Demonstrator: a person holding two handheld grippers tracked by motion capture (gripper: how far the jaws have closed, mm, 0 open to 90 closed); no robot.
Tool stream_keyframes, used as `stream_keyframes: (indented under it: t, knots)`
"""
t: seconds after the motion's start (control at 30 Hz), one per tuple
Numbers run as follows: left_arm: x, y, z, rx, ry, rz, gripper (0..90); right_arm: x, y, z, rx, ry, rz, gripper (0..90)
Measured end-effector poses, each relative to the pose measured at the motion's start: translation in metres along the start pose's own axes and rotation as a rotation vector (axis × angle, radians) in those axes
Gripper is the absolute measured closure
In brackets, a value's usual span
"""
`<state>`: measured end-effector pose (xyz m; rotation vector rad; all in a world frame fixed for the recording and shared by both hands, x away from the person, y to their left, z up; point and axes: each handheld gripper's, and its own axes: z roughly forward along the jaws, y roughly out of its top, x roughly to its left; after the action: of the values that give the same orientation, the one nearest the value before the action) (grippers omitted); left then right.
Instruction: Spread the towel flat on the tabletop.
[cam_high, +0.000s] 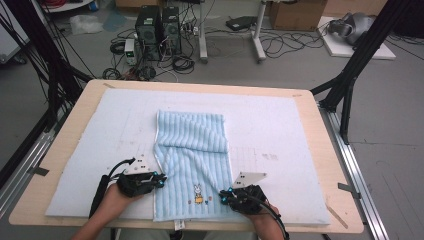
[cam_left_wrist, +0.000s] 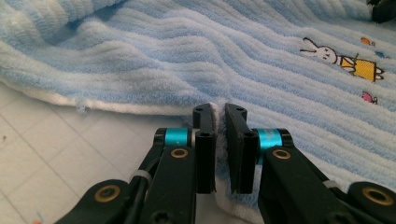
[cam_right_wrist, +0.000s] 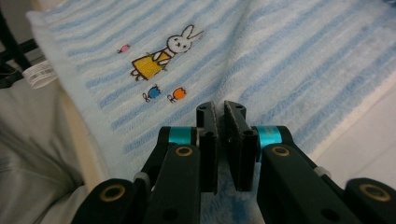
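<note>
- High view: a blue striped towel (cam_high: 192, 155) lies lengthwise down the middle of a pale foam mat (cam_high: 280, 125) on the wooden table (cam_high: 330, 150). Its far end is already folded over itself; its near end reaches the mat's front edge, bunny print (cam_high: 198, 192) facing up.
- Left gripper (cam_high: 161, 179) sits at the towel's left hem, near the front. Right gripper (cam_high: 223, 196) sits at the right hem, slightly closer to the person.
- Left gripper view: jaws nearly together, with the white hem of the towel (cam_left_wrist: 261, 70) pinched between the pads. Cloth shows in the slim gap, so this reads as a grip on the edge.
- Right gripper view: jaws likewise narrow, blue pile of the towel (cam_right_wrist: 289, 60) bunched up between them. Gripped, by the look of it. A white care label (cam_right_wrist: 39, 73) hangs off the near corner, over the table edge.
- Step in hand, my reading: both side edges of the near half are taken, ready for a fold. No lift yet; cloth lies flat around both grippers.
- Next move likely calls for raising both hands together and carrying the near end away from the person, onto the folded far part.
- Needs: even height and pace on both sides, so the hems stay parallel and the cloth does not skew.
- Risk: each grip takes little cloth beyond the hem, so thick pile could slip out under a quick pull.
</note>
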<state>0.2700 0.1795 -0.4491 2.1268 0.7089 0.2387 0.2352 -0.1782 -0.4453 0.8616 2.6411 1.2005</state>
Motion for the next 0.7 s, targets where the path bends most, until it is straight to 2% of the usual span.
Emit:
stream_keyframes:
  t: [0.1,0.17,0.23,0.3,0.33,0.37,0.4,0.43,0.47,0.5,0.57,0.6,0.67,0.7]
  knots:
    - [-0.004,-0.005,-0.005,-0.005,-0.026,-0.005,82.3,0.005,-0.001,-0.002,0.016,0.036,-0.01,83.8]
    - [-0.004,-0.006,-0.008,0.007,-0.051,0.013,82.3,0.006,-0.001,-0.003,0.024,0.048,-0.023,80.7]
    - [-0.001,-0.007,-0.01,0.01,-0.074,0.01,81.1,0.002,0.006,-0.005,-0.021,0.013,-0.015,67.9]
    - [0.002,-0.007,-0.012,-0.01,-0.076,-0.014,74.9,-0.003,0.013,-0.006,-0.087,-0.016,0.005,63.2]
    - [0.003,-0.007,-0.012,-0.018,-0.07,-0.028,69.0,-0.006,0.018,-0.005,-0.106,-0.042,0.007,61.4]
    - [0.005,-0.006,-0.013,-0.028,-0.057,-0.045,69.0,-0.006,0.018,-0.005,-0.106,-0.042,0.007,61.4]
    - [0.007,-0.006,-0.013,-0.042,-0.043,-0.06,61.9,-0.009,0.022,-0.002,-0.111,-0.066,0.012,60.2]
    - [0.009,-0.005,-0.014,-0.061,-0.029,-0.07,52.4,-0.014,0.029,0.007,-0.107,-0.112,0.017,58.7]
    - [0.011,-0.004,-0.015,-0.086,-0.013,-0.084,52.4,-0.014,0.029,0.007,-0.107,-0.112,0.017,58.7]
    - [0.013,-0.004,-0.017,-0.107,0.001,-0.091,49.4,-0.018,0.035,0.019,-0.091,-0.129,0.024,58.9]
    - [0.018,-0.003,-0.021,-0.143,0.032,-0.105,46.0,-0.019,0.038,0.031,-0.069,-0.132,0.009,62.4]
    - [0.02,-0.002,-0.024,-0.159,0.048,-0.113,46.0,-0.019,0.038,0.031,-0.069,-0.132,0.009,62.4]
    - [0.025,-0.002,-0.029,-0.188,0.08,-0.123,45.3,-0.018,0.039,0.042,-0.029,-0.115,0.002,68.9]
    - [0.027,-0.003,-0.031,-0.199,0.09,-0.129,44.9,-0.016,0.039,0.043,-0.041,-0.107,0.0,73.7]
